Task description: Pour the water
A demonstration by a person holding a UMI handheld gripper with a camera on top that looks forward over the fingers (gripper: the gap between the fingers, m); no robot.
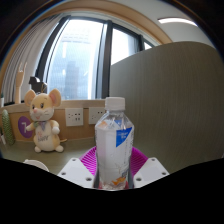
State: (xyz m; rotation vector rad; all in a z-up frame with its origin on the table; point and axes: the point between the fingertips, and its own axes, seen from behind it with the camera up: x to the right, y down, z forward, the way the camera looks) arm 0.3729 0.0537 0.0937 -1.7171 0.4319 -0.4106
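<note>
Between the jaws, a water bottle point(114, 150), its base hidden.

Bottle point(114, 147): clear, white cap, blue-and-white label. Gripper point(113, 172): magenta pads, white fingers point(76, 172). Plush mouse point(43, 121): cream and tan. Partition point(170, 100): grey-green.

A plush mouse point(43, 120) sits near a wall socket point(74, 116), below the window point(85, 58).
</note>
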